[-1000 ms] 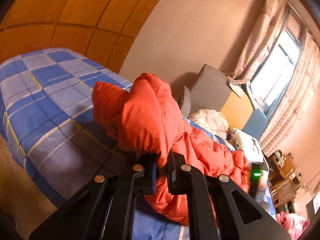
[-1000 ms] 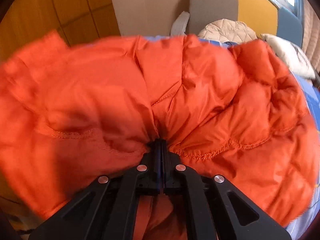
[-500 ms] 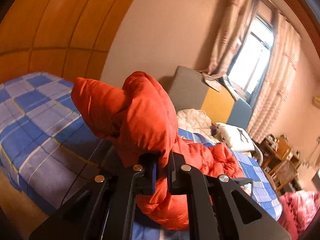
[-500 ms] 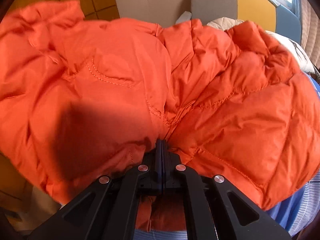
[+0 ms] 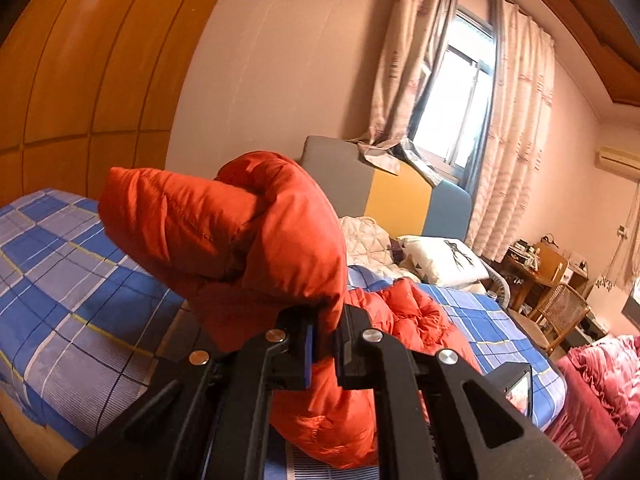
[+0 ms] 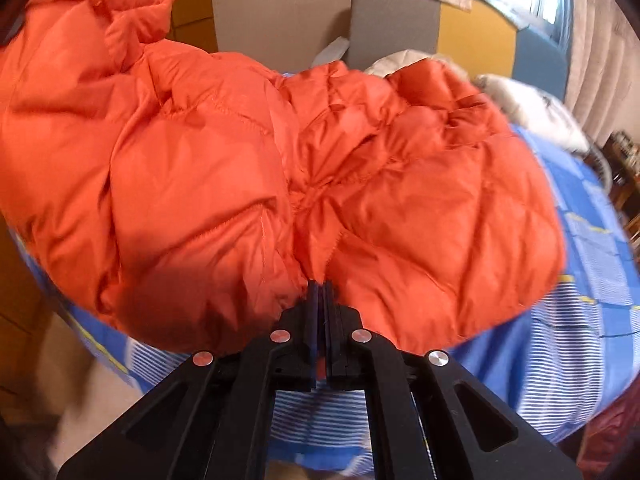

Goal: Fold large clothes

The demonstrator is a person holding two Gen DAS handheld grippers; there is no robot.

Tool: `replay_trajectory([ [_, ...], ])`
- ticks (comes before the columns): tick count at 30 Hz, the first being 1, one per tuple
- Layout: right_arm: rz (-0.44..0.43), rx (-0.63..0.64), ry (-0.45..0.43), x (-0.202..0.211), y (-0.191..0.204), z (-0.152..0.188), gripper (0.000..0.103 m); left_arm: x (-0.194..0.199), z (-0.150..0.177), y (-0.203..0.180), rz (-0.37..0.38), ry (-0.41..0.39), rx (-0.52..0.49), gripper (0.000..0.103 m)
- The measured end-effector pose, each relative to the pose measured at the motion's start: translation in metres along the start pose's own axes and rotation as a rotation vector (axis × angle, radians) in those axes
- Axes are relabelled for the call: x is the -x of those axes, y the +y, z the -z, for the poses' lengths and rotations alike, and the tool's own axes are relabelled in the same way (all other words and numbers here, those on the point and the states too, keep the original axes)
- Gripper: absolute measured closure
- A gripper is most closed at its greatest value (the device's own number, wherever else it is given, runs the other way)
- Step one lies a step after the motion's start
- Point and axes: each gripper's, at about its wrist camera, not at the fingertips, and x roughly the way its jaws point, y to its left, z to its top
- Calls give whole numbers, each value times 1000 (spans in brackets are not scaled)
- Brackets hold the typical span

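Note:
A puffy orange down jacket (image 5: 256, 236) is held up over a bed with a blue checked sheet (image 5: 60, 280). My left gripper (image 5: 326, 320) is shut on a bunched fold of the jacket, which bulges above the fingers and hangs down below them. In the right wrist view the jacket (image 6: 240, 168) fills most of the picture and hangs lifted above the sheet (image 6: 580, 320). My right gripper (image 6: 320, 292) is shut on a gathered edge of it, the quilted fabric fanning out from the pinch.
A grey, yellow and blue headboard (image 5: 384, 192) stands at the far end, with a white quilted garment (image 5: 366, 240) and a pillow (image 5: 444, 260) before it. A wooden wardrobe wall (image 5: 80, 72) is on the left. A curtained window (image 5: 460, 92), desk clutter, a wicker chair (image 5: 560, 316) and pink bedding (image 5: 608, 372) lie right.
Both grippers have carried the jacket along, still gripping it. The left view has swung up and toward the window. In the right view the jacket has risen, uncovering striped sheet below.

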Motion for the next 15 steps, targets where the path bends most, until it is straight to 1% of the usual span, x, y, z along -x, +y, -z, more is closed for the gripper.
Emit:
replay_trajectory([
  [1, -17, -23, -41, 9, -5, 0, 102, 1, -1, -3, -3, -3, -22, 96],
  [2, -8, -28, -79, 20, -8, -2, 102, 1, -2, -4, -7, -5, -36, 96],
  [4, 67, 3, -124, 26, -15, -13, 102, 3, -6, -2, -5, -4, -40, 96],
  [5, 102, 18, -131, 25, -20, -19, 102, 2, -8, -3, -4, -2, -38, 96],
  [7, 183, 31, -96, 9, -36, -34, 102, 2, -10, 0, -9, 4, -34, 96],
  [8, 220, 26, -64, -4, -47, -38, 102, 1, -11, 0, -7, 8, -31, 96],
  [9, 233, 16, -45, -13, -56, -40, 102, 0, -12, -2, -6, 10, -36, 96],
  [10, 224, -3, -15, -25, -65, -41, 102, -2, -12, -5, -1, 11, -42, 96],
  [12, 186, -14, 35, -45, -72, -40, 102, -2, -12, -13, 18, 13, -68, 96],
  [15, 190, -10, 52, -59, -71, -37, 102, -7, -14, -26, 54, 19, -96, 96],
])
